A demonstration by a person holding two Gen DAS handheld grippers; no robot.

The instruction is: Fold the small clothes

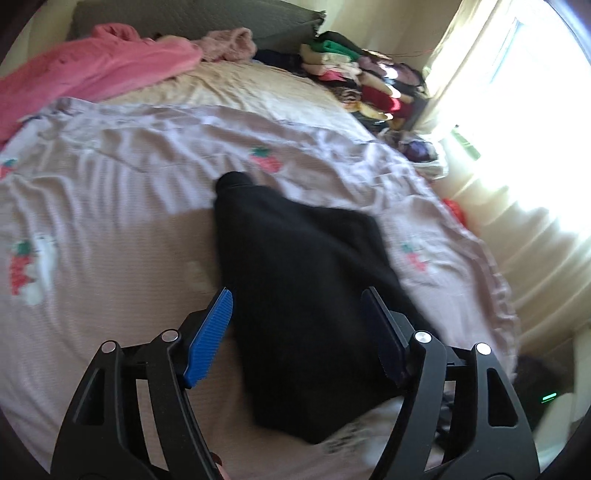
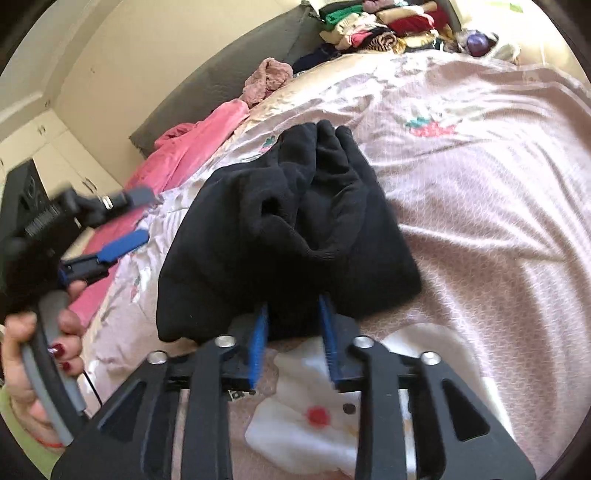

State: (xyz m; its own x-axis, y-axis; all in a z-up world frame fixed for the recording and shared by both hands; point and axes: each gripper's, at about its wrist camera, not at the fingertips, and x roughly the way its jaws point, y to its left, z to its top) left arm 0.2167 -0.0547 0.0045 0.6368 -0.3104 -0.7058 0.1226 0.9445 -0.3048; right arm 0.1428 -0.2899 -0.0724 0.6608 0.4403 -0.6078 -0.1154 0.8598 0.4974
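A small black garment (image 1: 295, 280) lies bunched on the pink strawberry-print bedspread (image 1: 110, 192). My left gripper (image 1: 297, 299) is open, its blue pads (image 1: 212, 332) wide apart above the garment's near part, holding nothing. In the right wrist view the garment (image 2: 280, 229) is partly folded over itself. My right gripper (image 2: 293, 312) has its blue pads (image 2: 260, 343) narrowly apart with the garment's near edge between them; how tightly they close on it is unclear. The left gripper (image 2: 136, 218) shows at the left, open and held by a hand.
A pink blanket (image 1: 92, 70) and grey headboard cushion (image 1: 192, 18) lie at the bed's far end. A pile of folded clothes (image 1: 362, 77) sits at the far right corner, also in the right wrist view (image 2: 388, 26). Bright curtains (image 1: 524, 147) hang on the right.
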